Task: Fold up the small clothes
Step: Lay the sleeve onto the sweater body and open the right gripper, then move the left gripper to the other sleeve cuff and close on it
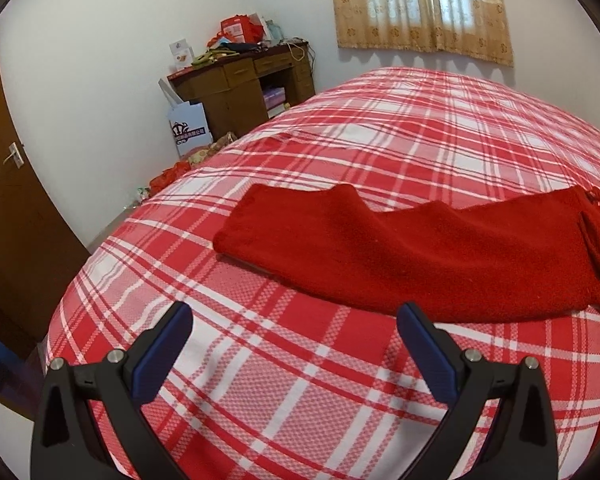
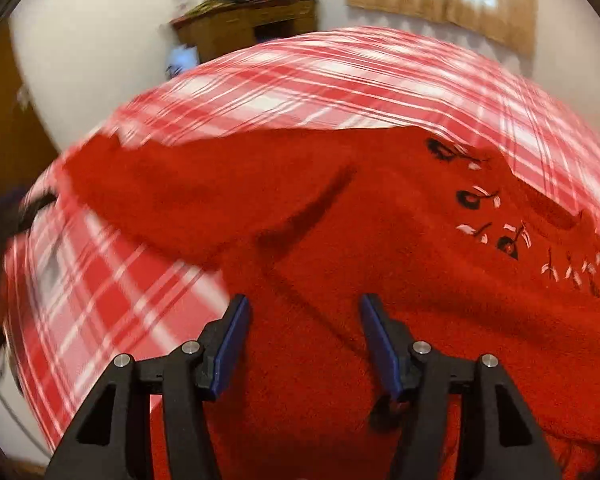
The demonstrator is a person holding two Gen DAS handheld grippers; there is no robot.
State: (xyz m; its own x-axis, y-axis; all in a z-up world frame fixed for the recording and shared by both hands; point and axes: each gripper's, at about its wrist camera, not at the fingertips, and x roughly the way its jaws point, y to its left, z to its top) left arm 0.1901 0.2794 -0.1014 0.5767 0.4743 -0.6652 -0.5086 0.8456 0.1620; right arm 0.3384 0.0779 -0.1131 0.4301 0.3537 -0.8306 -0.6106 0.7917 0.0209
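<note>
A small red sweater [image 1: 400, 252] lies flat on the red and white plaid bed [image 1: 284, 380], one sleeve stretched out to the left. My left gripper [image 1: 294, 316] is open and empty, just short of the sweater's near edge. In the right wrist view, which is blurred, the sweater [image 2: 340, 248] fills the middle, with black and white embroidery [image 2: 512, 232] at the right and its sleeve [image 2: 148, 196] reaching left. My right gripper [image 2: 304, 300] is open over the sweater's body, with nothing between the pads.
A brown desk [image 1: 240, 84] piled with boxes stands against the far wall, with a white bag [image 1: 190, 128] beside it. A wooden door [image 1: 8, 184] is at the left. A curtained window [image 1: 420, 4] is behind the bed.
</note>
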